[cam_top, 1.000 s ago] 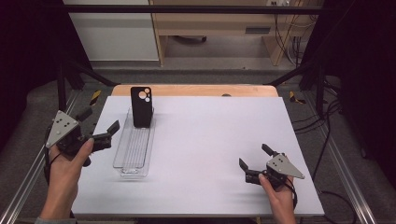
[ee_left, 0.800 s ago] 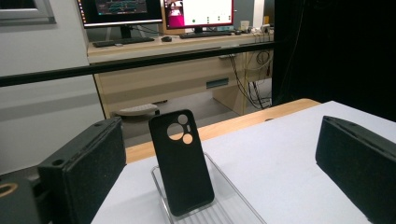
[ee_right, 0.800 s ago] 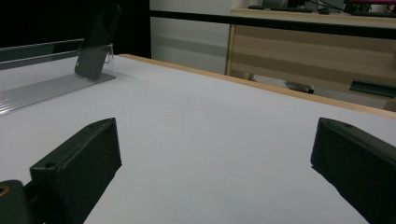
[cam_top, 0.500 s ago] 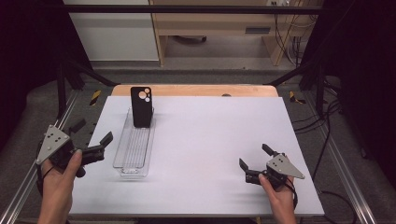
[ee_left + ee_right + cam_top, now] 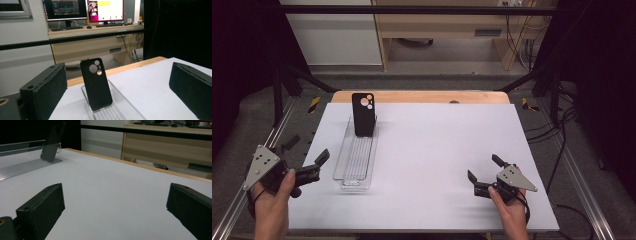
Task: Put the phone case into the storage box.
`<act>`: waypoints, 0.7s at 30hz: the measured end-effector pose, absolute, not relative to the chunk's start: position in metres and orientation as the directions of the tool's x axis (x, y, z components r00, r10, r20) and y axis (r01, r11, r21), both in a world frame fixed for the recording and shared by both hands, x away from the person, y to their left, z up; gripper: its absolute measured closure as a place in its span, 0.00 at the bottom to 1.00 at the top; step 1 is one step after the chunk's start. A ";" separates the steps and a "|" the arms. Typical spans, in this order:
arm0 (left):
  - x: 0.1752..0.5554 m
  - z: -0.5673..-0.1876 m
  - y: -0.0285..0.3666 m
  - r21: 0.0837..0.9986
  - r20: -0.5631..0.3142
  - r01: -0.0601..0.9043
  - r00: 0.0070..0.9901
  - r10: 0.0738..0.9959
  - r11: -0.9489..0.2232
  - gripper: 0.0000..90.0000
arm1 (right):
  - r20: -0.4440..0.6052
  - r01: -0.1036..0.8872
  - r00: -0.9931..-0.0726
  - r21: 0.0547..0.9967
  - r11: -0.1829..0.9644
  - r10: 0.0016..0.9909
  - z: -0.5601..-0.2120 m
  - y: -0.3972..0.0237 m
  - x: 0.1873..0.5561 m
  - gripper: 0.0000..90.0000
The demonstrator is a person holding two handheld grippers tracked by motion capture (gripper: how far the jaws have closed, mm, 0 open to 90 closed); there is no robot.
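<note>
A black phone case (image 5: 363,114) stands upright, leaning at the far end of a clear ribbed tray (image 5: 356,162) on the left part of the white table. My left gripper (image 5: 308,148) is open with nothing in it. It hovers at the table's left edge, just left of the tray's near end. In the left gripper view the case (image 5: 96,83) stands ahead between the two spread jaws, camera holes at its top. My right gripper (image 5: 483,168) sits open and empty at the near right of the table. In the right gripper view the case (image 5: 52,141) is far off to the left.
The white table top (image 5: 437,145) has a wooden strip (image 5: 422,96) along its far edge. Metal rails (image 5: 584,200) run along both sides, with cables on the floor at the right. A desk with monitors (image 5: 85,10) stands beyond a black crossbar.
My left gripper has drawn back from beside the tray, moving left and toward the person to the table's left edge. The right gripper, case and tray have stayed put.
</note>
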State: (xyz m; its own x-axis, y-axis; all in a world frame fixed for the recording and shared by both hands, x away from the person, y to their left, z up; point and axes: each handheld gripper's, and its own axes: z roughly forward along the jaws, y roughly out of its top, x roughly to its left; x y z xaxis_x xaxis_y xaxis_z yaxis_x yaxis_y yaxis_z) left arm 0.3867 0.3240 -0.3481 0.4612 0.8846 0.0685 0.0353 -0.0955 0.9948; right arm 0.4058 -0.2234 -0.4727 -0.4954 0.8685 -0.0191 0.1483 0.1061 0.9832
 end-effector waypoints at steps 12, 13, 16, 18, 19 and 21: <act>0.372 -0.364 0.322 0.996 0.084 -0.002 0.453 0.888 -0.093 0.01 | -0.026 0.151 -0.496 0.982 0.116 0.868 -0.473 -0.222 0.406 0.02; 0.372 -0.367 0.323 0.996 0.082 -0.001 0.455 0.887 -0.091 0.01 | -0.026 0.151 -0.498 0.982 0.116 0.867 -0.473 -0.222 0.406 0.02; 0.371 -0.374 0.323 0.996 0.075 0.005 0.457 0.886 -0.087 0.01 | -0.028 0.151 -0.498 0.981 0.118 0.867 -0.473 -0.222 0.406 0.02; 0.369 -0.379 0.323 0.997 0.069 0.008 0.460 0.885 -0.082 0.01 | -0.027 0.153 -0.499 0.981 0.119 0.866 -0.474 -0.221 0.406 0.02; 0.368 -0.380 0.323 0.997 0.068 0.006 0.462 0.884 -0.080 0.01 | -0.029 0.152 -0.501 0.981 0.121 0.865 -0.474 -0.221 0.406 0.02; 0.367 -0.384 0.322 0.996 0.076 0.004 0.475 0.877 -0.089 0.01 | -0.032 0.152 -0.502 0.981 0.125 0.864 -0.474 -0.220 0.405 0.02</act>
State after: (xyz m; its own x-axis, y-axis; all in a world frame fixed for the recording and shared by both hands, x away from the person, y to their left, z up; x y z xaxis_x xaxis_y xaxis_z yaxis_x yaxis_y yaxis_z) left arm 0.3667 0.3224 -0.3838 0.4745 0.8770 0.0760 0.0042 -0.0886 0.9961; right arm 0.4054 -0.2205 -0.4736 -0.5023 0.8641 -0.0321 0.1516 0.1246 0.9806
